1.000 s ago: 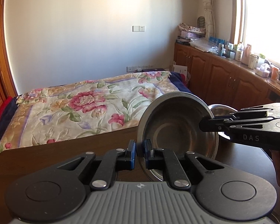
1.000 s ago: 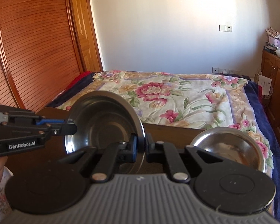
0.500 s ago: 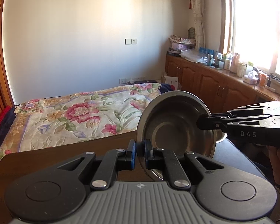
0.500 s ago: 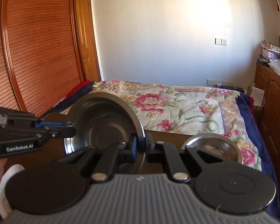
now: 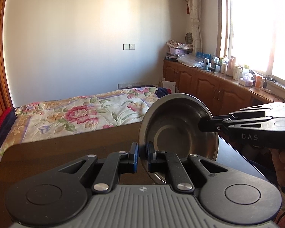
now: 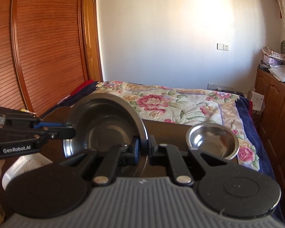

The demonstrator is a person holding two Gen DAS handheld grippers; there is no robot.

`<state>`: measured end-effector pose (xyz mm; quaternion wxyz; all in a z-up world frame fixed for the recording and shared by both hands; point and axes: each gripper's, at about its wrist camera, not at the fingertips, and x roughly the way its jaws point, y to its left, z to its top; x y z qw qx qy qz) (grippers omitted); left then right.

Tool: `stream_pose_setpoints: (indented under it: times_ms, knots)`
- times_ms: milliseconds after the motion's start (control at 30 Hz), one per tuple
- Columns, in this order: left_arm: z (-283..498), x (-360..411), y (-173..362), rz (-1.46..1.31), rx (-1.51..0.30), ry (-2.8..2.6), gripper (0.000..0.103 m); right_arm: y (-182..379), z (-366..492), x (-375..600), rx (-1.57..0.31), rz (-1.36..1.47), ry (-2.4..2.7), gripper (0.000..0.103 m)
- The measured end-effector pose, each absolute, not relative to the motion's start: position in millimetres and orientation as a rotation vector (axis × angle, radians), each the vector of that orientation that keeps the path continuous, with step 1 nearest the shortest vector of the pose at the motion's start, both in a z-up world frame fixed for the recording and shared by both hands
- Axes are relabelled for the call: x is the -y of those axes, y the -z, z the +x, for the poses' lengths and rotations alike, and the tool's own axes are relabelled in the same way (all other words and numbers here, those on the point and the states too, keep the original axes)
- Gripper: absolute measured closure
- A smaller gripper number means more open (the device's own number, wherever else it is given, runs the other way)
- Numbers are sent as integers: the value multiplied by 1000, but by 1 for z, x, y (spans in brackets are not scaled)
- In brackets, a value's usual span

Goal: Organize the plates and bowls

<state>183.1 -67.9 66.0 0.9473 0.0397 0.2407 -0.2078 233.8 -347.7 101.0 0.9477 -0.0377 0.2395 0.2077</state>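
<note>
I hold one steel bowl [image 5: 176, 131] tilted on its edge, above the dark wooden table [image 5: 57, 152]. My left gripper [image 5: 141, 152] is shut on its left rim. In the same view my right gripper [image 5: 204, 125] comes in from the right and clamps the opposite rim. The right wrist view shows the same bowl [image 6: 104, 131], with my right gripper [image 6: 144, 148] shut on its near rim and my left gripper [image 6: 70, 131] pinching the far left rim. A smaller steel bowl [image 6: 212, 140] rests upright on the table [image 6: 167, 131] to the right.
A white dish [image 6: 28, 163] lies at the table's near left, partly hidden by the gripper. A bed with a floral cover [image 5: 76, 114] stands just past the table. Wooden cabinets [image 5: 209, 87] with bottles line the right wall. A wooden wardrobe [image 6: 38, 57] stands on the left.
Both grippers have risen together with the bowl still clamped between them. The table and the smaller bowl now sit lower and farther in view.
</note>
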Motion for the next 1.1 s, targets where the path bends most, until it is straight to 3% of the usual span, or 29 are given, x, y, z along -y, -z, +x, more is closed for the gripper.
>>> stream_pose_setpoints:
  times_ms: [1100]
  knots:
    - [126, 55, -17, 74, -557, 419, 93, -52, 184, 343, -577, -59, -439, 90]
